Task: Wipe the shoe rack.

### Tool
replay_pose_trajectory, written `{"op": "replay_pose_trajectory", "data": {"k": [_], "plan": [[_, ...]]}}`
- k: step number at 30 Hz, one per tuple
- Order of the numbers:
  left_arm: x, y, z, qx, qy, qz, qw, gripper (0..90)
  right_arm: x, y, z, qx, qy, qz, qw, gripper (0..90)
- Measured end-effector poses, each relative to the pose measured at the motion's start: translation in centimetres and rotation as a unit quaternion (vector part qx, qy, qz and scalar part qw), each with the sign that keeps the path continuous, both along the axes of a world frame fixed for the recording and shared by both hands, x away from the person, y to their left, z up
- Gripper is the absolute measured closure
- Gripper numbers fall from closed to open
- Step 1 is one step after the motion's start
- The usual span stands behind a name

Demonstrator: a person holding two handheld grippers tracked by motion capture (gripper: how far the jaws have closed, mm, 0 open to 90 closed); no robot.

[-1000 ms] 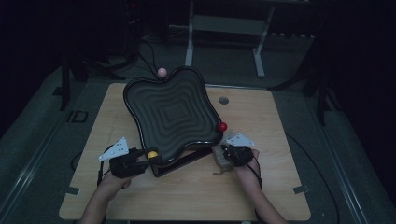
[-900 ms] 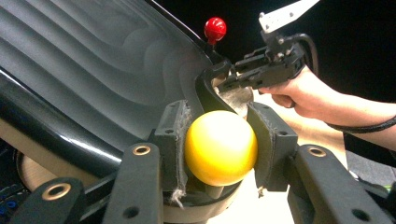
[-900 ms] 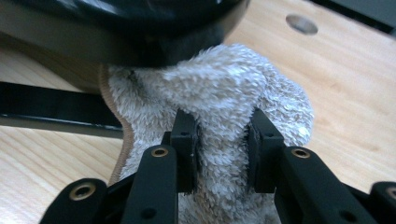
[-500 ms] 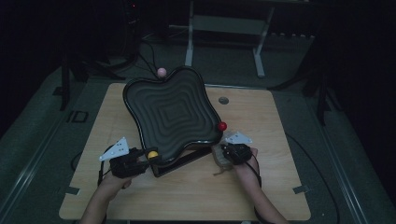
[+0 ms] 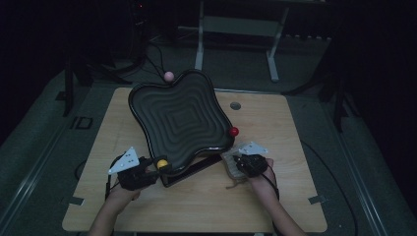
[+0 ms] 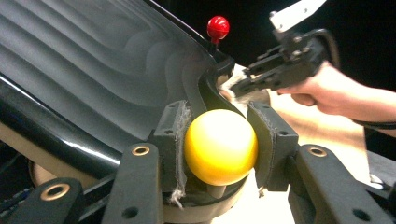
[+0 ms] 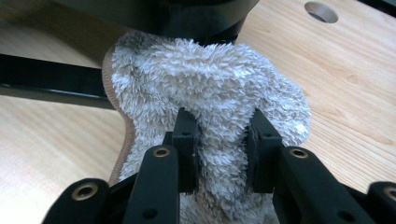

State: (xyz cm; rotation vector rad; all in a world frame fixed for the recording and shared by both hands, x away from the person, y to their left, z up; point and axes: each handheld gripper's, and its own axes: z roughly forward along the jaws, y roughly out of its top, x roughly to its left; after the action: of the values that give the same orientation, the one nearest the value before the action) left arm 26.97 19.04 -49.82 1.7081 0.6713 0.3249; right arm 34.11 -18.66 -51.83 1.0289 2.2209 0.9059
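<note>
Your left gripper [image 6: 219, 154] has its jaws clamped on the yellow ball knob [image 6: 220, 145], one pad on each side of it; that knob sits on the near left corner of the black wavy tray [image 5: 179, 120], which the high view shows tilted up off the table with its far edge raised. Your right gripper [image 7: 220, 154] is pinched tight on a fluffy off-white cloth [image 7: 210, 88], the pile bunched between the pads, and the cloth's far end presses against the tray's dark underside near its right corner. No brand, label or writing can be read on the tray, the knobs, the cloth or the grippers. From there outward: a red ball knob [image 5: 234, 131] stands on the tray's right corner just above your right gripper, and a pink ball knob [image 5: 168, 76] on the far corner overhangs the back edge of the wooden table [image 5: 290, 147]. A black bar [image 5: 189, 172] runs under the tray's near edge between your two hands. The table has bare wood to the right of the tray, around a round cable hole [image 5: 235, 105], and a bare strip along the near edge by your forearms; the left side is narrower.
</note>
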Motion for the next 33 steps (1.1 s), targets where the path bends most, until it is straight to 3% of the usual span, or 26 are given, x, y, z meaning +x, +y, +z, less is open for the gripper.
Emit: {"op": "replay_pose_trajectory", "data": {"k": [8,15,22,33], "plan": [[-0.8,-2.0,0.2,0.019,-0.012,0.009,0.9997,58.9,-1.8,-1.7,1.7,0.010,-0.019,0.002,0.9998,69.9],[-1.4,-3.7,0.4,0.032,-0.019,0.019,0.9991,58.6,-2.3,-3.0,2.0,0.022,-0.017,-0.007,0.9996,69.9],[-2.0,-3.4,1.2,0.021,-0.025,0.020,0.9993,51.4,-3.1,-3.5,3.1,0.029,-0.028,-0.006,0.9992,69.9],[-4.6,-1.5,1.6,0.047,-0.024,0.020,0.9984,44.9,-4.3,-4.1,3.5,0.042,-0.037,-0.006,0.9984,69.9]]}}
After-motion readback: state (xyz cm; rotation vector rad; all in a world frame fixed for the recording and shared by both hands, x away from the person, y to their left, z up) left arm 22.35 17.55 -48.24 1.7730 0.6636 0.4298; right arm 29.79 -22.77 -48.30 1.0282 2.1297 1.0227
